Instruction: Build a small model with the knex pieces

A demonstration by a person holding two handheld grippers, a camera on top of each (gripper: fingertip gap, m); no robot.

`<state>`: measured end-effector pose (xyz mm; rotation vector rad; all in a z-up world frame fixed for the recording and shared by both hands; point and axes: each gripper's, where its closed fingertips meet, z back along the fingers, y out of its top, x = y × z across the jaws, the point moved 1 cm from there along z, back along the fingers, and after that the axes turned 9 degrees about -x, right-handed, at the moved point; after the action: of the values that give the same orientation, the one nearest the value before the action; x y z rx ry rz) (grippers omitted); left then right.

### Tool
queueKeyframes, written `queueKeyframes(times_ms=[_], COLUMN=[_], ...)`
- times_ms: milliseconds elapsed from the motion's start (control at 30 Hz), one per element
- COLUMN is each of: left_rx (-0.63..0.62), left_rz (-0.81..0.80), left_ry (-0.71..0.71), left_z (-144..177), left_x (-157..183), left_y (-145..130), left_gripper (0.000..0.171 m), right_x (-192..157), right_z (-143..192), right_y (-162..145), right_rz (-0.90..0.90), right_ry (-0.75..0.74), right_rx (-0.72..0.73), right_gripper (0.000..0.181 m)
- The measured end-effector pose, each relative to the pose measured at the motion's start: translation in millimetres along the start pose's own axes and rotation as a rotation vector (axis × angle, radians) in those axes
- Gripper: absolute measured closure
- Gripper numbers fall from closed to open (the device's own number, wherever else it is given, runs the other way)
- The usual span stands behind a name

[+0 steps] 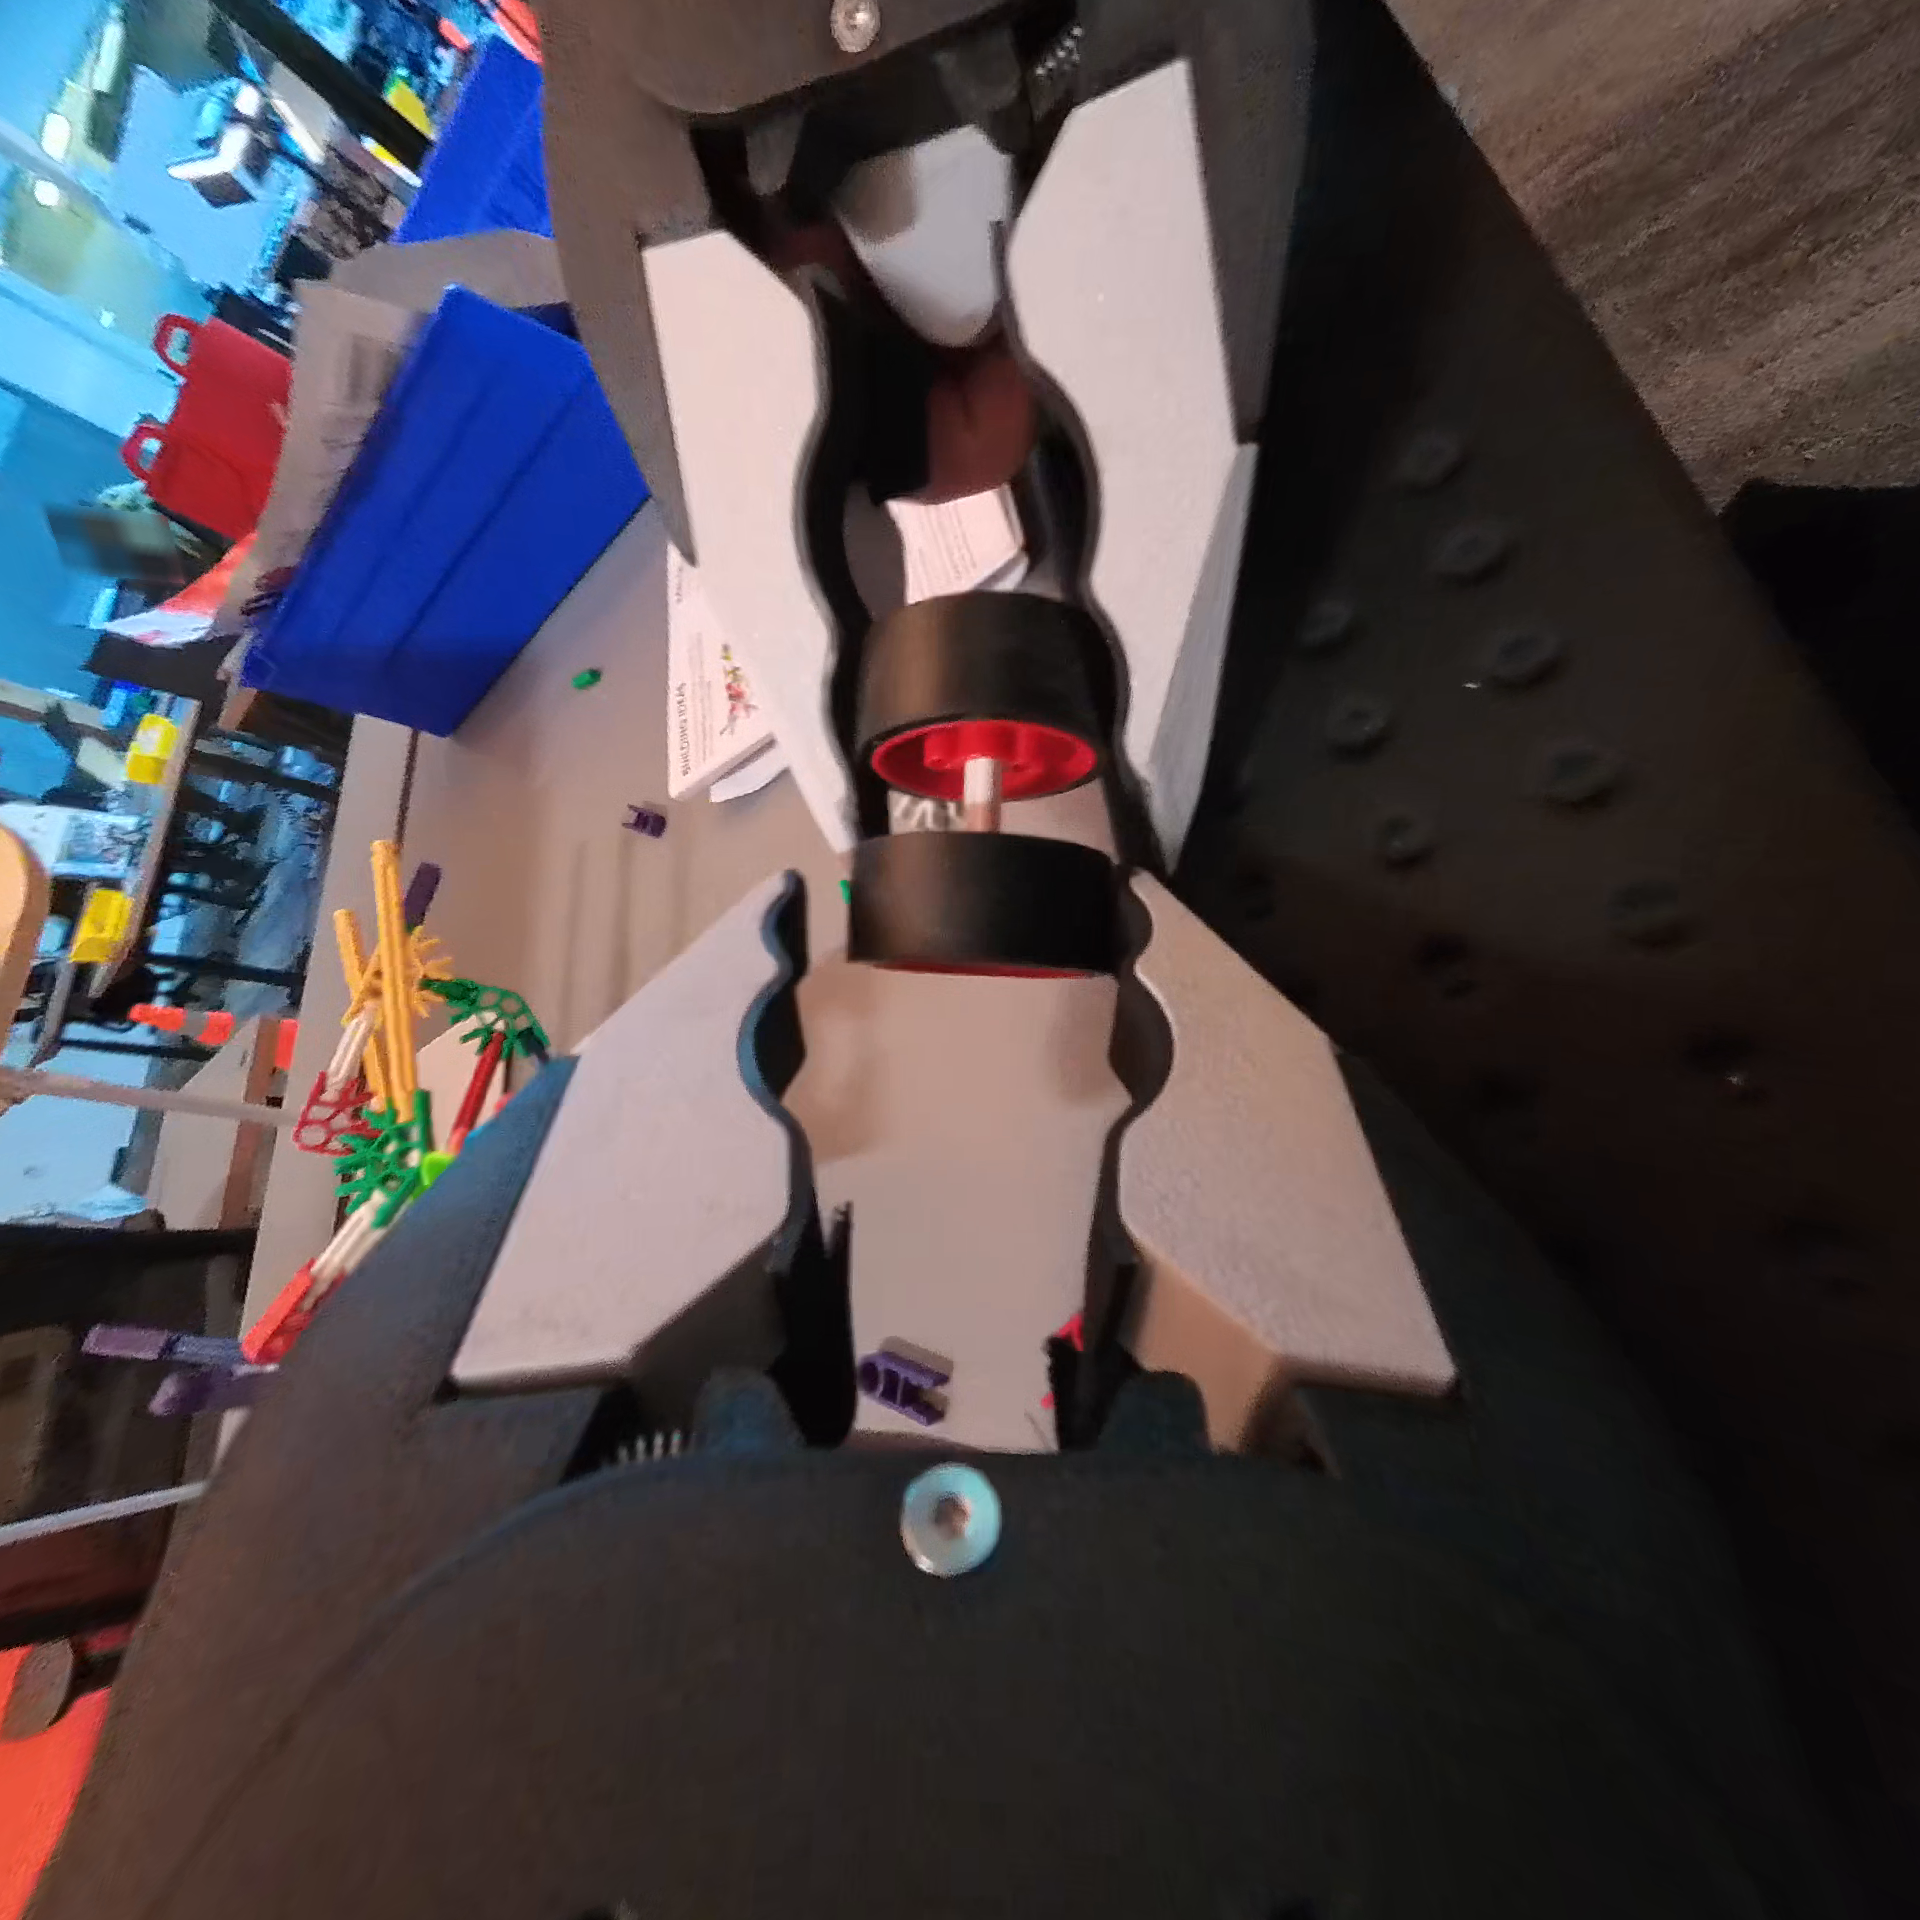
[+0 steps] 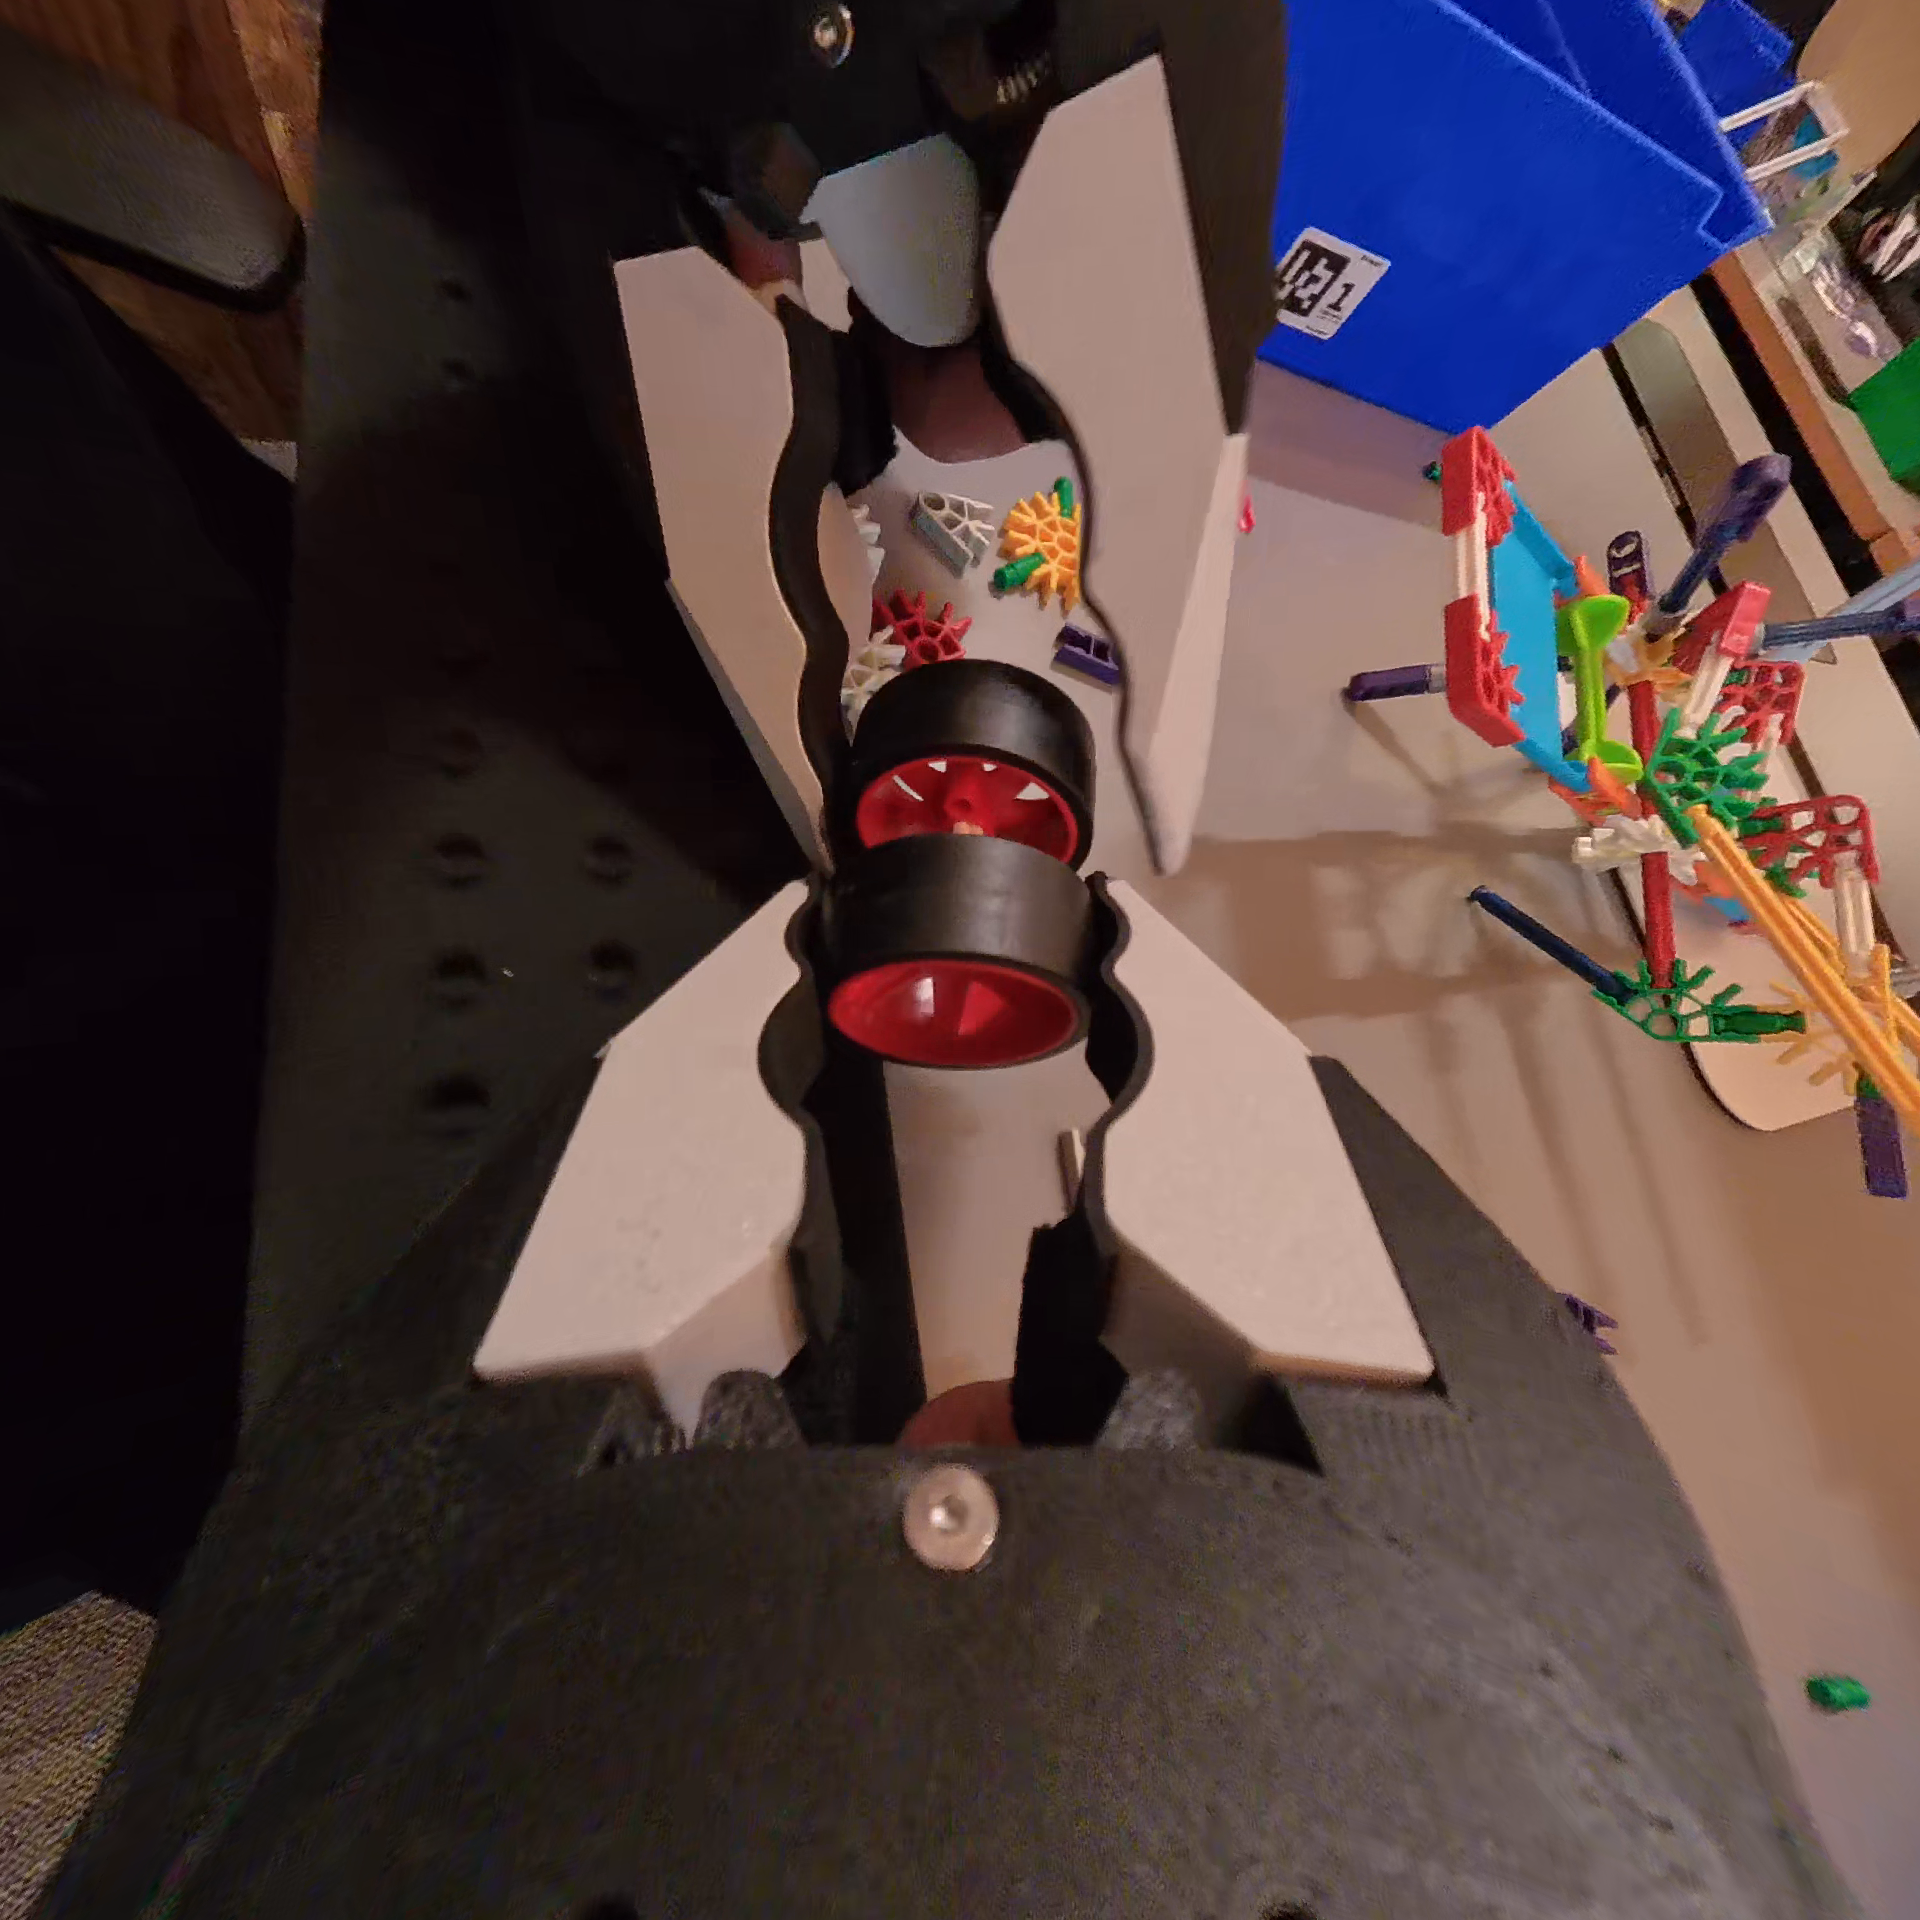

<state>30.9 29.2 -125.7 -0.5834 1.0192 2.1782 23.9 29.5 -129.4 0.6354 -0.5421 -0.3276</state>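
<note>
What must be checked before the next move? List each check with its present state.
1. Right claw shut on wheel: ok, both fingers meet the tyre.
2. Left claw gripping second wheel: cannot tell, a gap shows beside one finger.
3. White axle joining both wheels: ok.
4. Claws facing tip to tip, in line: ok.
5. Rod-and-connector model clear of both claws: ok, it stands off to the side.
</note>
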Motion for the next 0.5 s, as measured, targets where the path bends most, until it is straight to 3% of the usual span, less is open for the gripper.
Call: queueKeyframes(times_ms=[33, 233, 467, 500], left_rx=[-0.004, -0.025, -0.023, -0.085], left_rz=[-0.018, -0.052, -0.01, -0.018], left_ry=[-0.006, 0.002, -0.01, 0.005], left_z=[-0.1, -2.5, -4.1, -6.4], left_x=[2.5, 3.4, 3.6, 0.3], left_y=[0.4, -0.9, -3.1, -15.1], left_gripper=[0.123, 0.123, 0.124, 0.124], right_x=[0.4, 0.6, -1.7, -2.7], right_z=[-0.2, -0.4, 2.5, 5.3], right_y=[-0.2, -2.7, -7.2, -10.9], right_rz=[-0.003, 0.01, -0.131, -0.099], right_ry=[0.001, -0.022, 0.034, 0.031], right_rx=[0.0, -0.011, -0.025, -0.034], right_gripper=[0.135, 0.135, 0.135, 0.135])
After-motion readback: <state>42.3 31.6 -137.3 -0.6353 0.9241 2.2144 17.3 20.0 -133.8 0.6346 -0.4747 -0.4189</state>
